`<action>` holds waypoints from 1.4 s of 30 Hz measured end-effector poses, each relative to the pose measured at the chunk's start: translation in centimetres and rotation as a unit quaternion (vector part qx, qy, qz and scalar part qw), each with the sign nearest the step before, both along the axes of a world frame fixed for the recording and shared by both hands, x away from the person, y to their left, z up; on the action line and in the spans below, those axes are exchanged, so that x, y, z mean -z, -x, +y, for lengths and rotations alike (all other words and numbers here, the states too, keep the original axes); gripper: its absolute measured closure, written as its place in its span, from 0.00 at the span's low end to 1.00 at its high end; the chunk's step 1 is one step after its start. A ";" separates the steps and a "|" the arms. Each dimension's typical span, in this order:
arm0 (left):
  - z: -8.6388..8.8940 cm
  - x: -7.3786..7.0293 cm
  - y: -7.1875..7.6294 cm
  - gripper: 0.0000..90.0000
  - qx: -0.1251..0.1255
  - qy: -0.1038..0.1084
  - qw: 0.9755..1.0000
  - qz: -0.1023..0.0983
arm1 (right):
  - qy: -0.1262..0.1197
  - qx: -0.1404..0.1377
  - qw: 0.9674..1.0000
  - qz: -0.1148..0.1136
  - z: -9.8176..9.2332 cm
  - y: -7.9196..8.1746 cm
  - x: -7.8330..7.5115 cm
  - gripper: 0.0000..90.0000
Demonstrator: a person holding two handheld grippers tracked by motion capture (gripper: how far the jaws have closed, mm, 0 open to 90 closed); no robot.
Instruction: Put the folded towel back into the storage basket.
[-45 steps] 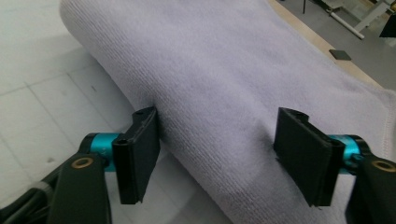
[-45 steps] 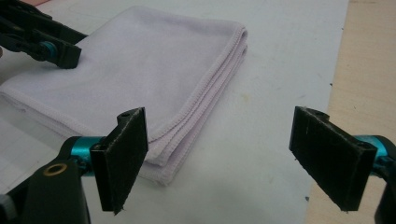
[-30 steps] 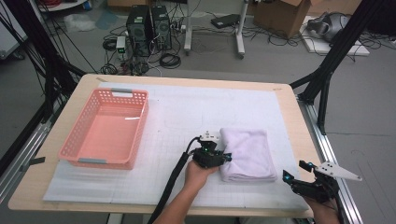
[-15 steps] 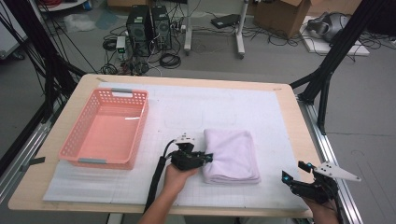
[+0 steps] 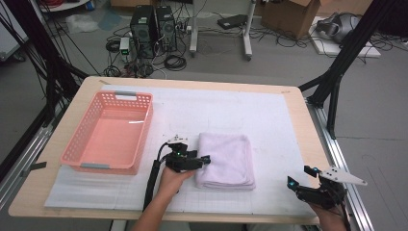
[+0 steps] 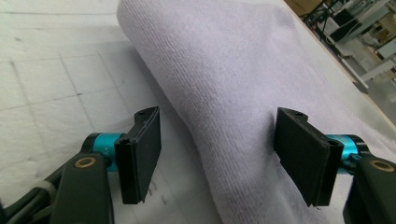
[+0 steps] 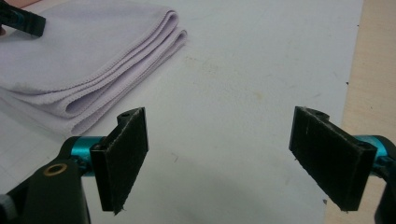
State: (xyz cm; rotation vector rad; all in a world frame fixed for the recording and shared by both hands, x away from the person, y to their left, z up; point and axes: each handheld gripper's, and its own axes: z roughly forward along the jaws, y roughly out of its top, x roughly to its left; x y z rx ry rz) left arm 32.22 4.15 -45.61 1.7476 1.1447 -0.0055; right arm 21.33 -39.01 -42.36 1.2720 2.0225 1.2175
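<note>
A folded lavender towel (image 5: 226, 159) lies flat on the white mat (image 5: 269, 115) near the table's front. My left gripper (image 5: 204, 161) is at the towel's left edge, pointing right. Its jaws have just been opening and now stand open. In the left gripper view the rounded fold of the towel (image 6: 224, 79) lies between the pads of the left gripper (image 6: 219, 158), unpinched. My right gripper (image 5: 299, 176) rests open at the front right corner. Bare mat shows between the jaws of the right gripper (image 7: 229, 154), and the towel's (image 7: 79, 51) layered corner lies beyond to the left.
A pink plastic basket (image 5: 144, 130) stands on the left of the table, close to the left hand. The table's bare wooden edge (image 5: 317, 144) runs along the right. Computers, cables and boxes lie on the floor behind.
The left gripper has moved left from over the towel to its left edge, and the towel's left side came with it. Its jaws then opened off the cloth. The right gripper stayed put.
</note>
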 end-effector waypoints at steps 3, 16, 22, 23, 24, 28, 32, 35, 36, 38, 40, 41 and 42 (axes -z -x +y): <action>-0.9 -0.2 -0.5 0.35 0.013 -0.001 1.000 0.010 | 0.001 -0.001 1.000 0.000 0.0 -0.1 0.0 0.21; -1.3 0.2 -0.6 0.76 0.033 0.019 0.999 0.005 | -0.002 -0.002 1.000 0.001 0.0 -0.1 0.0 0.21; -1.2 -0.2 -0.1 0.79 0.055 0.017 0.997 -0.047 | -0.003 -0.001 1.000 0.001 -0.2 -0.1 0.0 0.21; -1.1 -0.4 0.0 0.79 0.058 0.019 0.997 -0.057 | -0.003 0.000 1.000 0.000 -0.2 0.0 0.0 0.21; -1.1 -0.5 0.1 0.79 0.059 0.020 0.996 -0.068 | -0.002 -0.001 1.000 0.000 -0.2 0.0 0.0 0.21; -1.1 -1.2 0.7 0.79 0.068 0.023 0.991 -0.112 | -0.002 0.000 1.000 0.002 -0.2 0.0 0.0 0.21; -1.0 -1.7 1.4 0.80 0.079 0.020 0.985 -0.154 | -0.002 -0.001 1.000 0.002 -0.1 0.0 0.0 0.21; -0.9 -2.3 1.9 0.80 0.088 0.025 0.979 -0.185 | -0.003 -0.001 1.000 0.004 -0.1 0.0 0.0 0.21; -0.8 -2.4 1.9 0.80 0.090 0.028 0.977 -0.190 | -0.003 -0.001 1.000 0.004 -0.1 0.0 0.0 0.21; -0.6 -2.7 2.2 0.80 0.093 0.027 0.975 -0.202 | -0.004 -0.001 1.000 0.004 -0.1 0.0 0.0 0.21; -0.5 -3.2 2.4 0.81 0.098 0.025 0.972 -0.212 | -0.004 0.000 1.000 0.004 0.0 0.0 0.0 0.21; -0.4 -3.5 2.6 0.81 0.099 0.024 0.970 -0.219 | -0.003 -0.001 1.000 0.002 -0.1 0.0 0.0 0.21; -0.3 -3.8 2.7 0.81 0.099 0.023 0.969 -0.227 | -0.003 -0.002 1.000 0.001 -0.1 0.0 0.0 0.21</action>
